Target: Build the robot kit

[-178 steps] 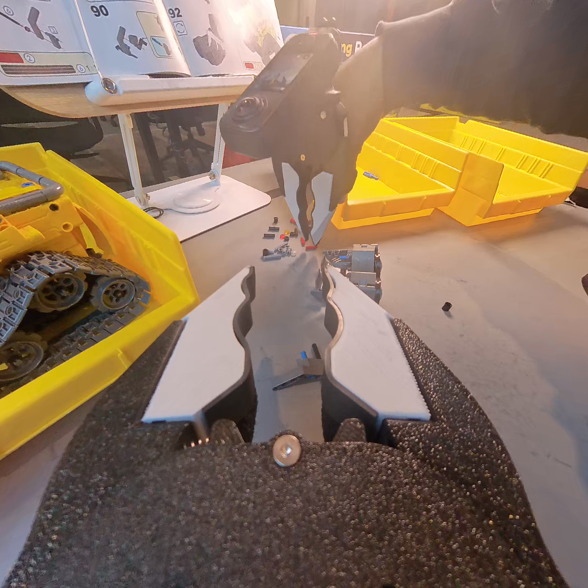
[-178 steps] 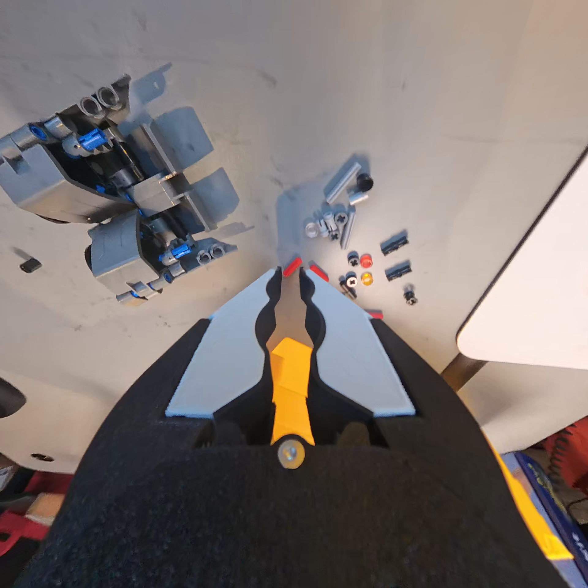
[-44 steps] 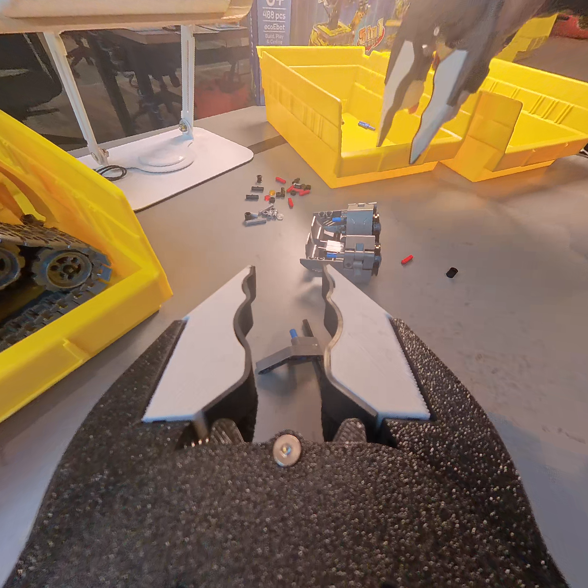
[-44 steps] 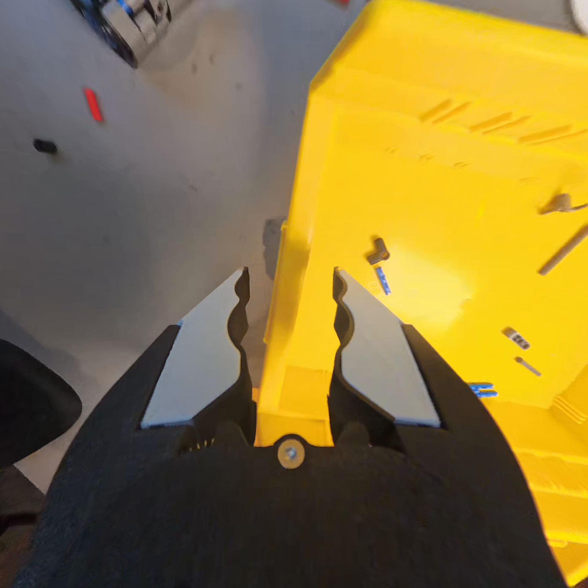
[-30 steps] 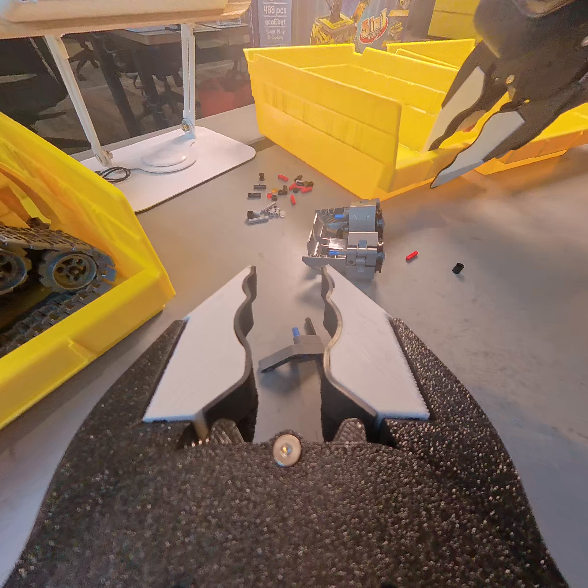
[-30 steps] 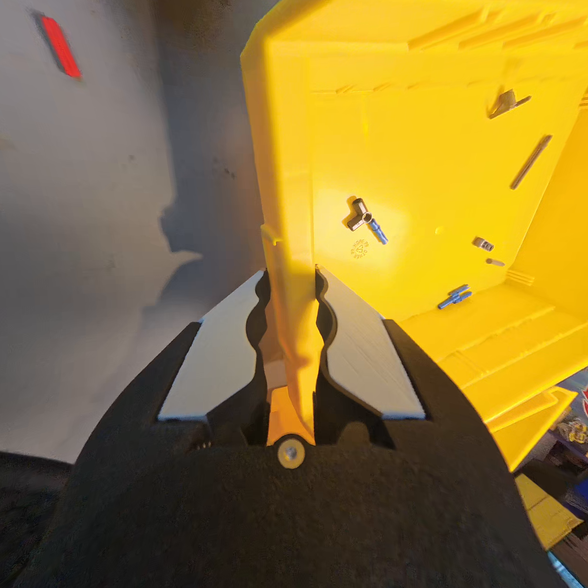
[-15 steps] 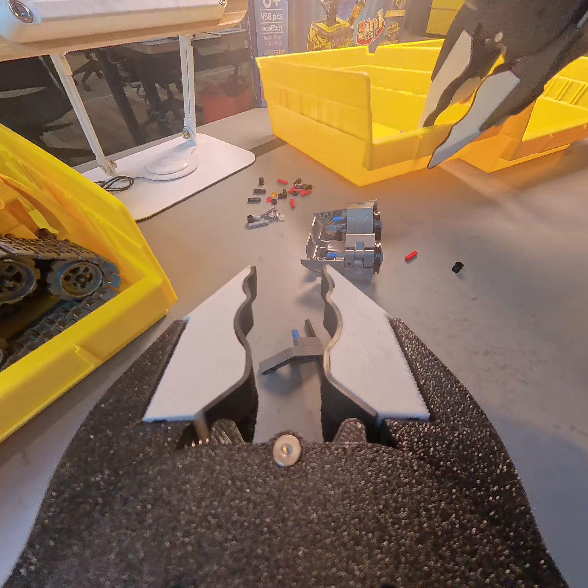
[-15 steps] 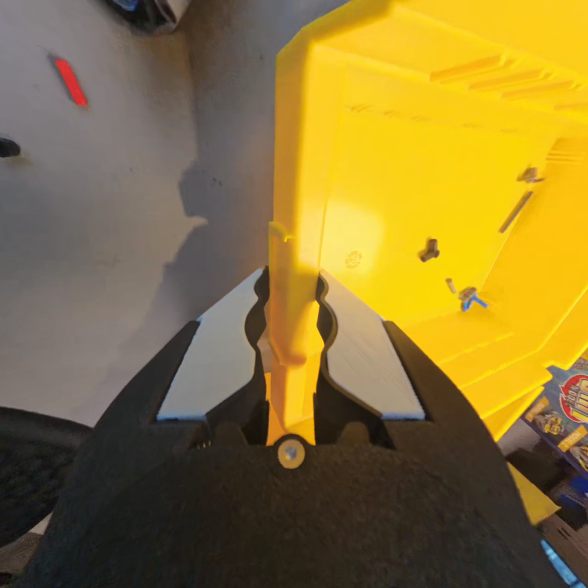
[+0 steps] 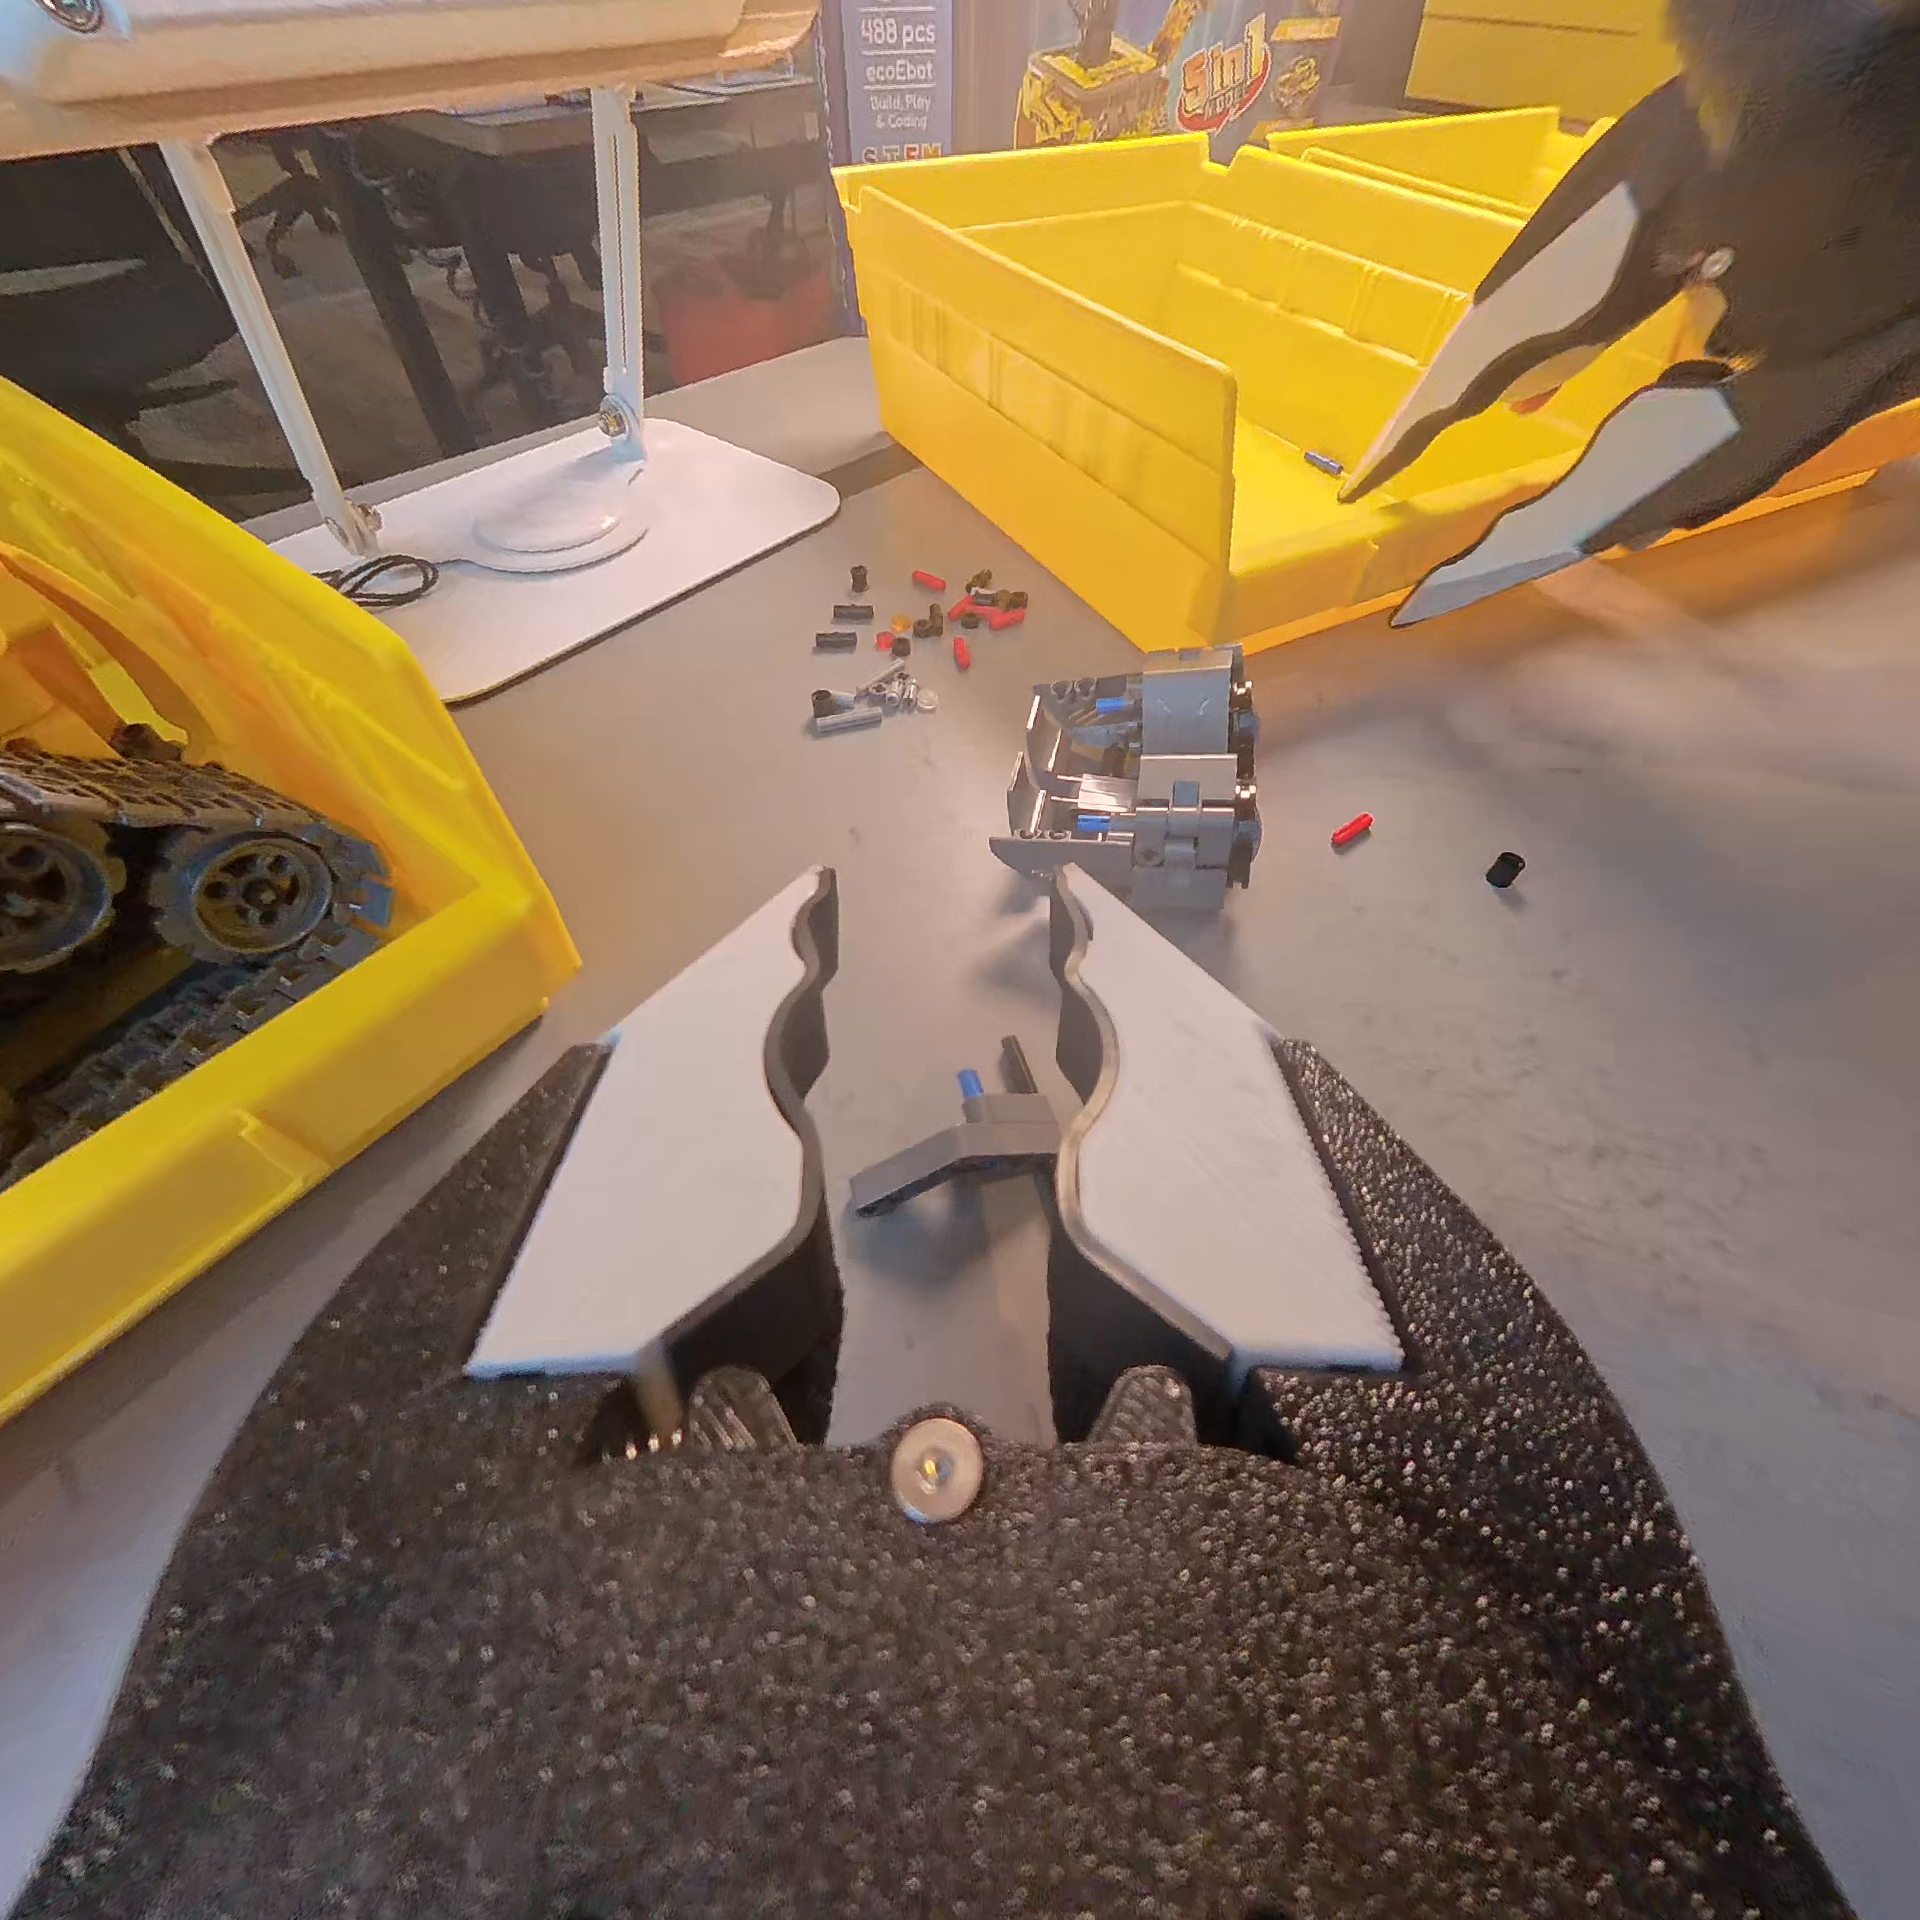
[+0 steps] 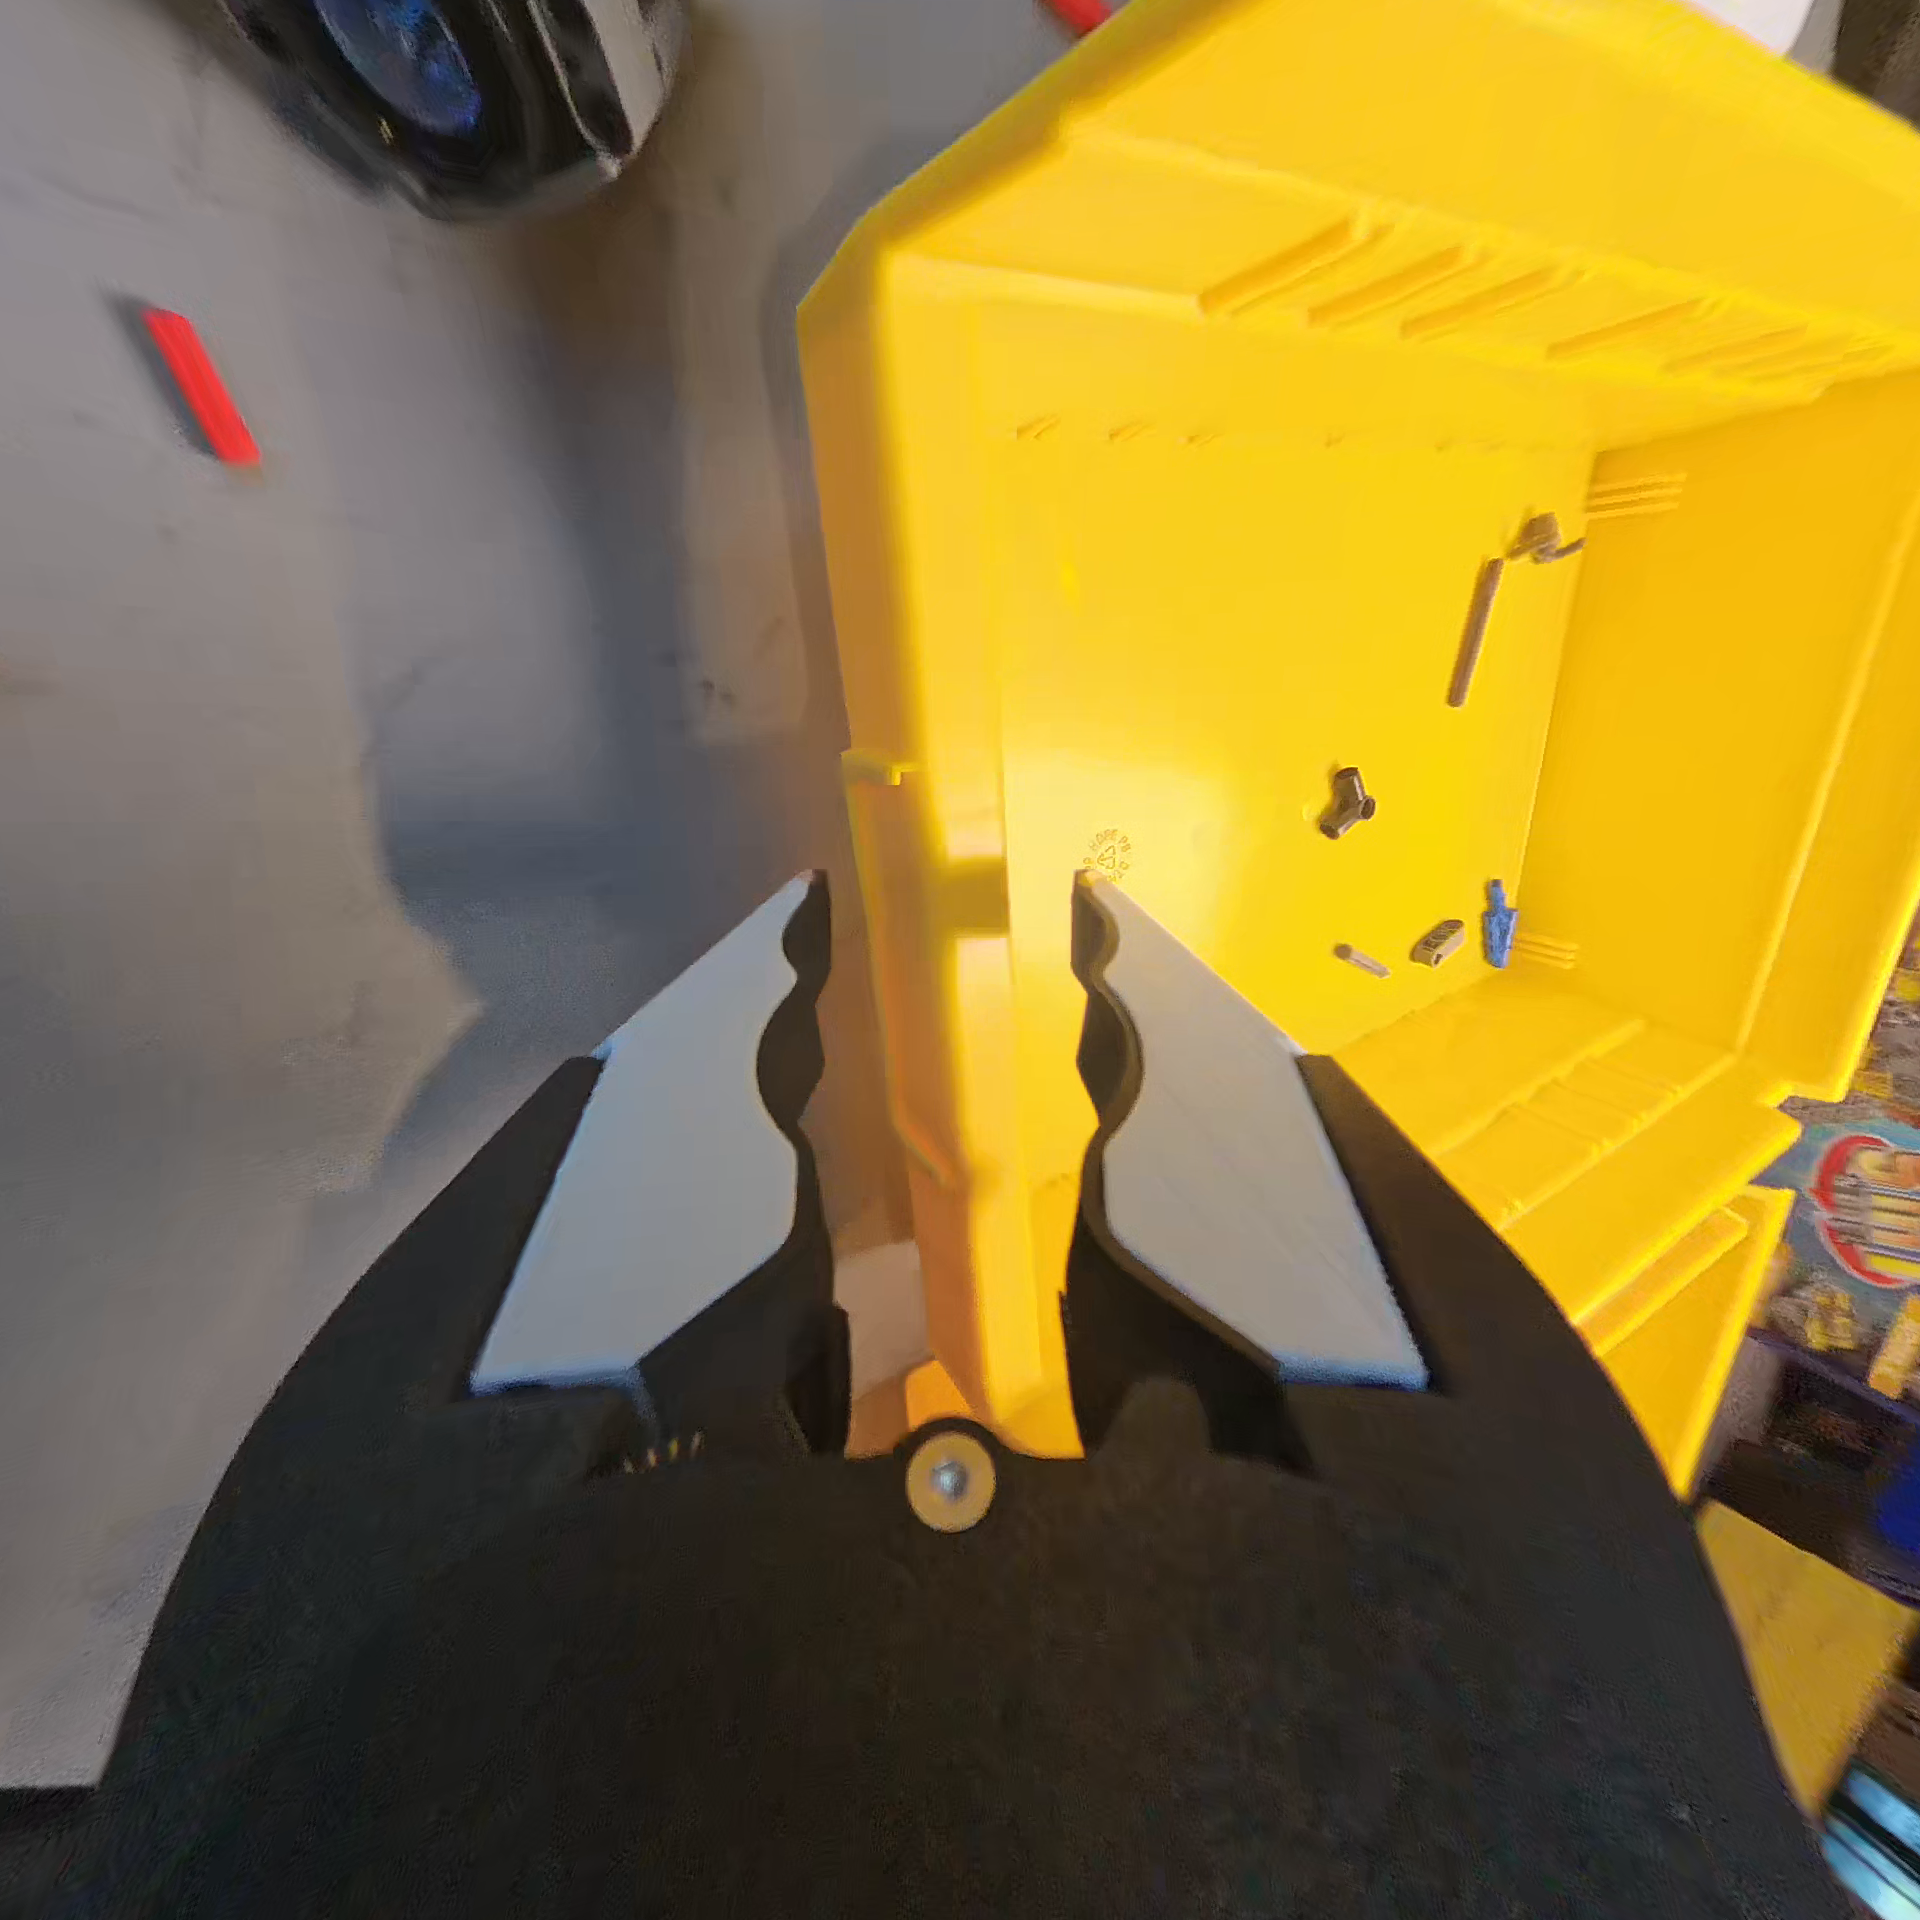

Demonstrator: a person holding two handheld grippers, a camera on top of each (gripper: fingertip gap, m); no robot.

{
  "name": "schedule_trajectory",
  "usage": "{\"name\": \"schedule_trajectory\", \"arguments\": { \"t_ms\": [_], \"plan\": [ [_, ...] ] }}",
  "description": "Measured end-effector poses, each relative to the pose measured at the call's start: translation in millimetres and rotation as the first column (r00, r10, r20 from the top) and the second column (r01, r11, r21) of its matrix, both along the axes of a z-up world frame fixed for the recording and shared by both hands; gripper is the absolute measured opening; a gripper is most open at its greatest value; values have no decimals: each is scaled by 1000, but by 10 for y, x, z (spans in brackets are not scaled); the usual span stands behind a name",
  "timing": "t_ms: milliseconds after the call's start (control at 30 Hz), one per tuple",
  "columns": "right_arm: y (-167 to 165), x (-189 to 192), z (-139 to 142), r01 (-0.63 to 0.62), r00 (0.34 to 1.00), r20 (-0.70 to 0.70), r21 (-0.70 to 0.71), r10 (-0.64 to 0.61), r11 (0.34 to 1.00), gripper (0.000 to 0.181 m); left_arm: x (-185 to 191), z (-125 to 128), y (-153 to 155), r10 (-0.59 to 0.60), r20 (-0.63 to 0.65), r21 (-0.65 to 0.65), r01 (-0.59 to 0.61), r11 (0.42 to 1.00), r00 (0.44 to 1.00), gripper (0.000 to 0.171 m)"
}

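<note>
Yellow plastic bin (image 10: 1195, 644), ribbed and glossy, has its front wall between the spread fingers of the right gripper (image 10: 943, 881); left gripper (image 9: 940, 894), likewise spread, hovers over a grey angled brick piece (image 9: 961, 1141) on the matte grey table (image 9: 1558, 1039).

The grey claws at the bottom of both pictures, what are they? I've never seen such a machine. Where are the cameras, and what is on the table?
They are two hand-held grippers, each worked by a person; there is no robot arm. A camera on each looks along its two fingers. The left wrist view shows the left gripper, open, low over a grey table. A small grey angled piece sits between its fingers, against one; I cannot tell whether it is stuck there. Ahead lie a grey block assembly, scattered small pieces and a yellow bin holding a tracked toy vehicle. The right wrist view shows the right gripper, open, fingers astride the wall of a second yellow bin with a few small parts inside.
</note>
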State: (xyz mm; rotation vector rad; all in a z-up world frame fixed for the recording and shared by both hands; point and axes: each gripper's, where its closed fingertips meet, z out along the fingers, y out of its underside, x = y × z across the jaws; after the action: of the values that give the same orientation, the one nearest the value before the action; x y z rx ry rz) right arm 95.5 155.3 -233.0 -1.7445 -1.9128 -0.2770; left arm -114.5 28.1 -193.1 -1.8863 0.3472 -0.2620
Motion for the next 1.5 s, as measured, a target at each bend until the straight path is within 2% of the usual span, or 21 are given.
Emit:
{"name": "schedule_trajectory", "arguments": {
  "t_ms": [67,133,267,367,433,500,567,700,767,833,867,1133,1267,1500],
  "plan": [
    [-96,-63,187,22,980,-195,-89,-39,996,56,-14,-2,3,4,4,-1,-4,1000,1000,40],
    [-126,-59,484,37,906,-411,-163,-102,986,66,-18,-4,5,5,10,-2,-5,1000,1000,40],
    [25,303,1194,85,639,-750,-153,-171,985,73,-19,-14,11,5,13,-5,-5,1000,1000,40],
    [249,874,1527,222,464,-857,-133,-225,966,72,-24,-8,12,8,14,-2,-8,1000,1000,40],
    [365,1246,1616,310,394,-883,-132,-254,942,71,-26,-11,16,11,11,-3,-11,1000,1000,40],
    [459,1573,1645,390,362,-893,-117,-268,914,70,-26,-16,20,13,5,-4,-13,1000,1000,40],
    [537,1841,1644,455,342,-894,-111,-289,883,67,-29,-23,24,17,-1,-6,-17,1000,1000,40],
    [680,2221,1589,543,335,-884,-104,-328,833,46,-39,-33,32,31,-15,-7,-31,999,999,40],
    [739,2319,1560,558,348,-875,-95,-337,824,31,-43,-39,35,37,-22,-8,-38,999,999,41],
    [795,2394,1546,571,369,-866,-75,-337,817,2,-45,-44,36,44,-29,-9,-44,999,999,41],
    [822,2425,1551,577,376,-864,-65,-336,814,0,-44,-47,36,46,-33,-10,-46,999,998,41],
    [1017,2688,1488,648,362,-832,-98,-419,755,0,-48,-61,36,59,-49,-12,-60,998,997,40],
    [1141,2730,1448,670,379,-805,-102,-457,735,10,-38,-69,36,55,-53,-16,-56,998,997,40],
    [1476,2406,1360,616,446,-749,-140,-490,775,17,-46,-62,35,55,-43,-15,-56,998,998,40]
  ]
}}
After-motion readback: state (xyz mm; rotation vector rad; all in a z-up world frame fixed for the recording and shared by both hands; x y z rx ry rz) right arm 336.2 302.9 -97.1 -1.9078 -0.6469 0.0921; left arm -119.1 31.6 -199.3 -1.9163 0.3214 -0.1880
